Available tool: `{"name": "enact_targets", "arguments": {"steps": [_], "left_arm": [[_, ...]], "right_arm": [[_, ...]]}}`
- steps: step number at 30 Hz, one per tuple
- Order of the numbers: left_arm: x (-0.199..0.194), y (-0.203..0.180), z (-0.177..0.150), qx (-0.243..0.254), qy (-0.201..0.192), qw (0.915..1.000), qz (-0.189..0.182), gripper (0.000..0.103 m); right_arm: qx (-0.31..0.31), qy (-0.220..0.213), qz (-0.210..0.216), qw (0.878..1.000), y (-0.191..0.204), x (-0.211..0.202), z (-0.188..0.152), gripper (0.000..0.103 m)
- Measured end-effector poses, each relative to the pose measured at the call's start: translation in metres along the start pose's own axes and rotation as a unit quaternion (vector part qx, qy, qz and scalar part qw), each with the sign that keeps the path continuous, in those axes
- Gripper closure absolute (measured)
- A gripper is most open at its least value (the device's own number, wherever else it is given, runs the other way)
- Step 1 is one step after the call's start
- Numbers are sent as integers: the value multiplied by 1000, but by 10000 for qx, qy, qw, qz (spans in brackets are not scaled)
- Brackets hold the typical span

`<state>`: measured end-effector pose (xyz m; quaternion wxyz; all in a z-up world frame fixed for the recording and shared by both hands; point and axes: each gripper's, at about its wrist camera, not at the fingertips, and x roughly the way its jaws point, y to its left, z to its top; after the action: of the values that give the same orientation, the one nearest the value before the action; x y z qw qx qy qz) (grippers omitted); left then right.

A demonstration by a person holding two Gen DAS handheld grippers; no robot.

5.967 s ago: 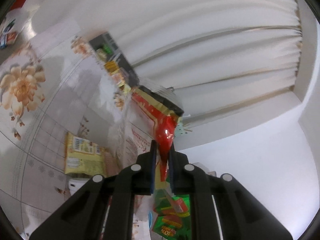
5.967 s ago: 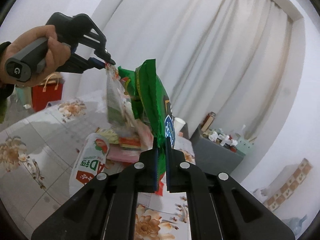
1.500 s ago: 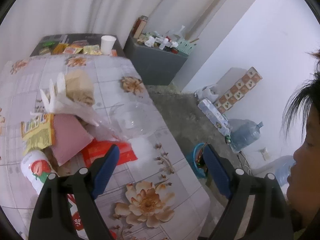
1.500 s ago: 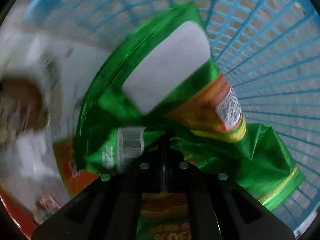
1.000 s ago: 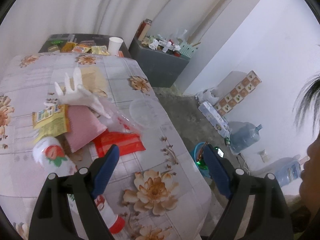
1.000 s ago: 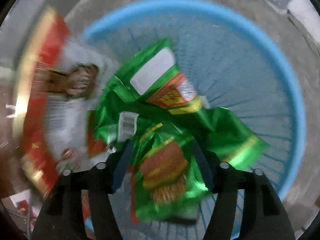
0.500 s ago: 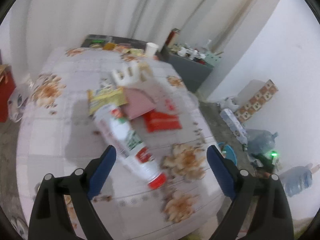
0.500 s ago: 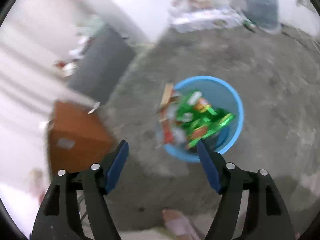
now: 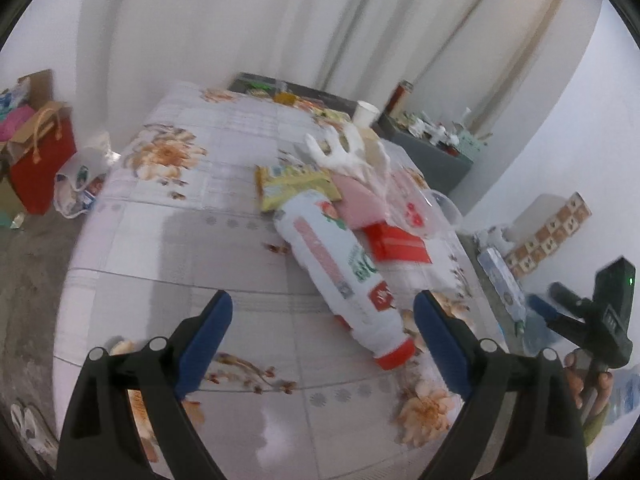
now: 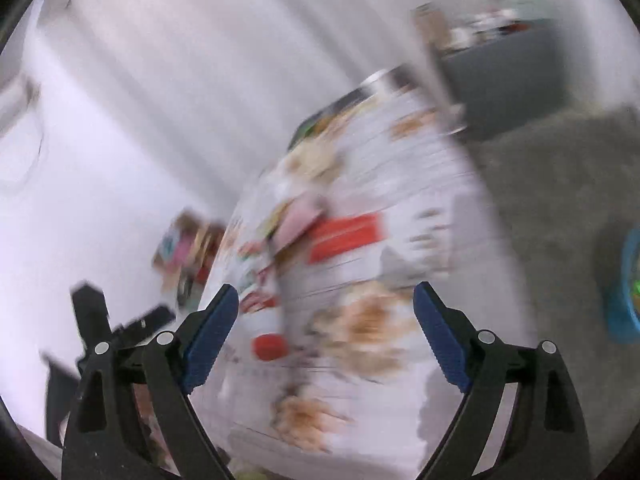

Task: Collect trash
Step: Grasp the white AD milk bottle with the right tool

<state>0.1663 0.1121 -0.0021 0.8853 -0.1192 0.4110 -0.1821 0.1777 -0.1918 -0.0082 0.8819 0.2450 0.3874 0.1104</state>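
Nearest in the left wrist view, the left tool (image 9: 322, 316) has its blue-padded fingers spread wide with nothing between them, held above the front part of the worktop (image 9: 192, 248), which is covered in a pale cloth printed with orange flowers. Just beyond the fingertips a large white plastic bottle (image 9: 340, 268) with a red cap lies on its side, cap end toward the camera. Its far end touches a heap of trash: a yellow snack wrapper (image 9: 292, 186), a pink packet (image 9: 356, 204), a flat red packet (image 9: 396, 242), a clear plastic container (image 9: 436, 210), and a crumpled white plastic bag (image 9: 348, 154) at the back of the heap. Farther along the worktop stands a white paper cup (image 9: 366, 114).

At the right edge of that view the right tool (image 9: 538, 306) is held in a person's hand (image 9: 588, 380), off the worktop's side.

The right wrist view is heavily blurred. The right tool (image 10: 326, 320) has its jaws opening, with nothing between them; the worktop and the bottle's red cap (image 10: 270, 347) lie beyond. On the grey floor at the far right sits a blue trash basket (image 10: 624, 304) with something green inside. The left tool (image 10: 120, 328) appears at the lower left.

White curtains (image 9: 260, 32) hang behind the worktop, and a red bag (image 9: 40, 160) stands on the floor to its left.
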Motion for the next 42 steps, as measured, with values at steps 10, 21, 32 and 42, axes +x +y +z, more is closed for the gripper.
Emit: {"name": "enact_targets", "arguments": {"steps": [10,21,32,42], "left_arm": [[-10,39,30,175,-351,9983,430,13],[18,51,27,28,-85,9995,316,13],[21,21,37,430,-174,9987,228,13],[52,-94,63,1887,-50,9806,-520,13]], "right_arm": [[-857,949,-48,9918,68,126,11,18],[-1200,1666,-202,9785,100,163,-8,21],[-1104,1800,-220,9772,84,138,-27,47],[-664,1485,-457,9856,33,53,-62,47]]}}
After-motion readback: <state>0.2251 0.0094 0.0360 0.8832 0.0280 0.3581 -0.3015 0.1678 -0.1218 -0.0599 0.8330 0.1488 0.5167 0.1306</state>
